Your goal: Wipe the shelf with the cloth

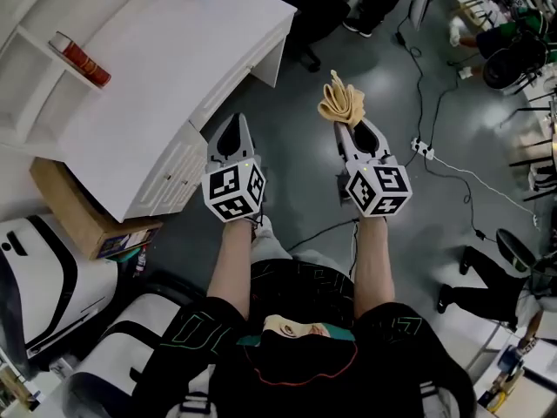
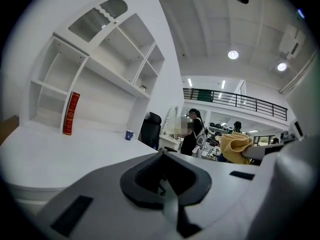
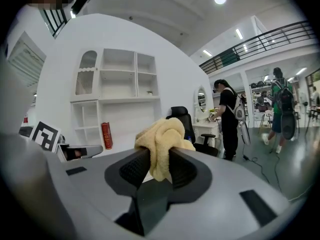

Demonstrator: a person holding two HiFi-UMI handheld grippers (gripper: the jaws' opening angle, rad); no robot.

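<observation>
Ahead and to your left: white wooden shelf unit (image 1: 35,55) on the white desk (image 1: 174,50), boards running crosswise, a tall red book-like object (image 1: 80,59) upright in one bay. Crumpled yellow terry cloth (image 1: 339,101) is clamped in your right gripper (image 1: 345,124), well apart from the shelf. Left gripper (image 1: 233,124) is nearer, jaws together, empty. Likely need: swing the right arm leftward and forward.

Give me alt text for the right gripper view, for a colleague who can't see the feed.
The right tongs are shut on a bunched yellow cloth, held in the air short of a white shelf unit with a red book standing in it. A black office chair and a standing person are behind.
</observation>
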